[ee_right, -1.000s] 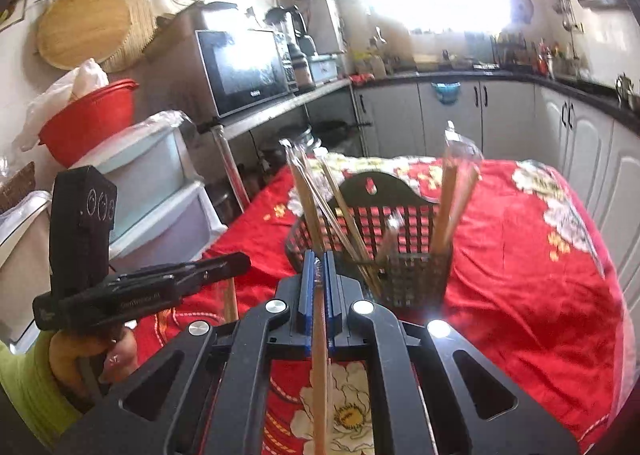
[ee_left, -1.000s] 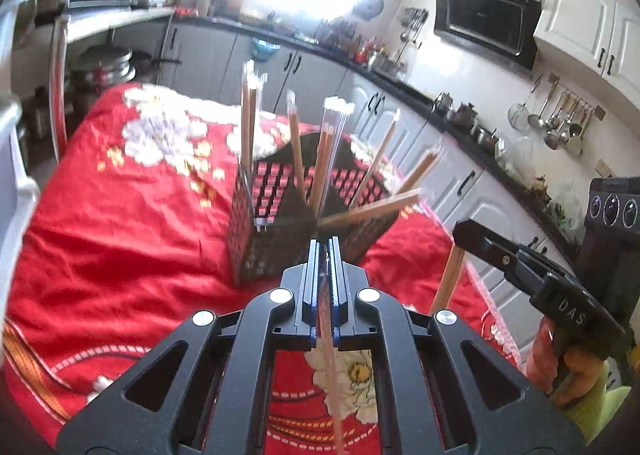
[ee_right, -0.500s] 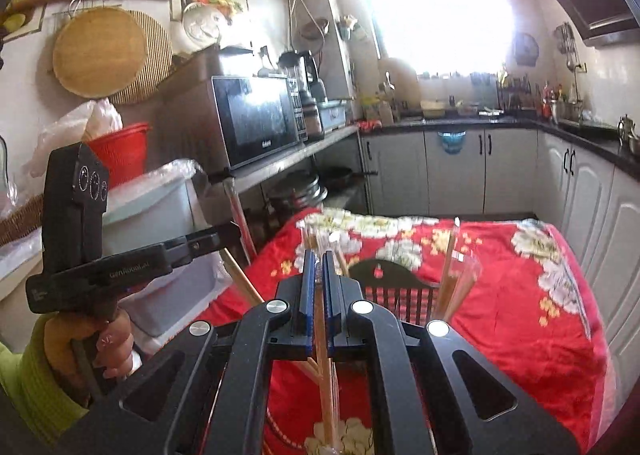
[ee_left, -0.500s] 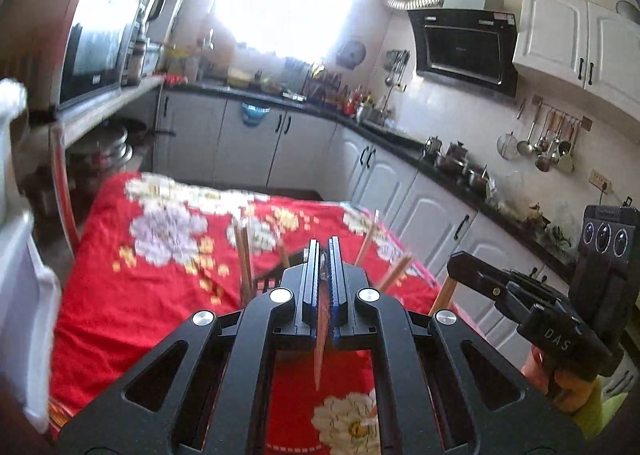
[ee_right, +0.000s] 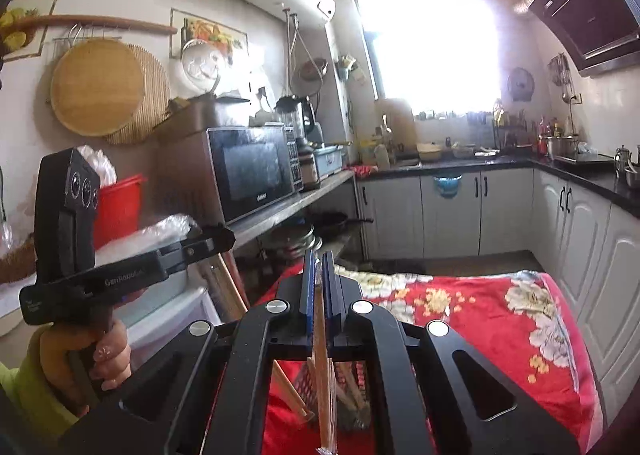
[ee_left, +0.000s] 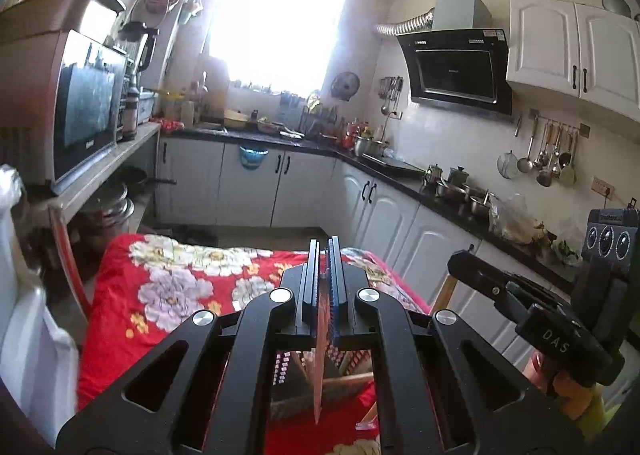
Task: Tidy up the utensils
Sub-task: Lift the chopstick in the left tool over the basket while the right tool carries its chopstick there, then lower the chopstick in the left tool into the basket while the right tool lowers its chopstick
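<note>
My left gripper (ee_left: 324, 251) is shut on a wooden chopstick (ee_left: 319, 367) that hangs point down below its jaws. Under it, between the gripper's arms, part of the black mesh utensil basket (ee_left: 296, 379) shows on the red floral tablecloth (ee_left: 160, 295). My right gripper (ee_right: 316, 259) is shut on a plastic-wrapped pair of chopsticks (ee_right: 325, 383) hanging down over the same basket (ee_right: 352, 395), which holds several chopsticks. Each gripper shows in the other's view: the right one (ee_left: 460, 261) holds a stick, the left one (ee_right: 224, 239) too.
The table stands in a kitchen with white cabinets (ee_left: 248, 187) and a dark counter at the back and right. A microwave (ee_right: 252, 171) sits on a shelf at the left, with white plastic drawers (ee_right: 160, 319) below it. A chair back (ee_left: 64, 255) stands at the table's left.
Both grippers have risen and tilted up. The basket, before in front of the fingers, now lies low under the grippers. Each still holds its chopsticks.
</note>
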### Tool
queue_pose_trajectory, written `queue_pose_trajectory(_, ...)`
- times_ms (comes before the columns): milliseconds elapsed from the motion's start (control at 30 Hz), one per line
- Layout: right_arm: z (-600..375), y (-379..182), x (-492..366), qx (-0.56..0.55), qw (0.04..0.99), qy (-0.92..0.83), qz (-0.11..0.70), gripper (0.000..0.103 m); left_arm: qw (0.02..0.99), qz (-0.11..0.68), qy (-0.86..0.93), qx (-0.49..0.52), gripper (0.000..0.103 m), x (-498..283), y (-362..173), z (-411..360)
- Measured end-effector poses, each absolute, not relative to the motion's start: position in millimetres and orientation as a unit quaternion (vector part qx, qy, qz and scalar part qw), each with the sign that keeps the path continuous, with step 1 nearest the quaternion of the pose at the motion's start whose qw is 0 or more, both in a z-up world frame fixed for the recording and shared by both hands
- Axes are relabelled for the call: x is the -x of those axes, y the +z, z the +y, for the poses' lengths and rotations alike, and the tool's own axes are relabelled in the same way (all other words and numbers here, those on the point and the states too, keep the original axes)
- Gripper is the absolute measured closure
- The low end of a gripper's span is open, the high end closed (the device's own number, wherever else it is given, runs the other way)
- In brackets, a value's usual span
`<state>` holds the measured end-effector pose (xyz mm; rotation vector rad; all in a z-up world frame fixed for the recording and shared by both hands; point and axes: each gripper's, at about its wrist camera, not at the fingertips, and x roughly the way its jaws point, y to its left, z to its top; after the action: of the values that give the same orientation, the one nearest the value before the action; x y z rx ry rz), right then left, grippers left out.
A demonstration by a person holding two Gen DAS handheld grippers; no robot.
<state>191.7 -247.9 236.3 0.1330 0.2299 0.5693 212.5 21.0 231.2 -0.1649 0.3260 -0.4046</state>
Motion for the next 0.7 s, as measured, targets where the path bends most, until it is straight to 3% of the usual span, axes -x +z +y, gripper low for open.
queue_pose_trajectory(433,-263.6,260.1,-218.7,-0.063,0.97,0.23,0.051,0.099,0.973,0.137,-0.171,0.073,0.101,-235.1,244.9,20.9)
queue_pose_trajectory(700,-276.1,237.5,-242.5,-0.07,0.977,0.198,0.047,0.099,0.977,0.138,-0.145,0.069,0.101,-250.1,223.9,18.0)
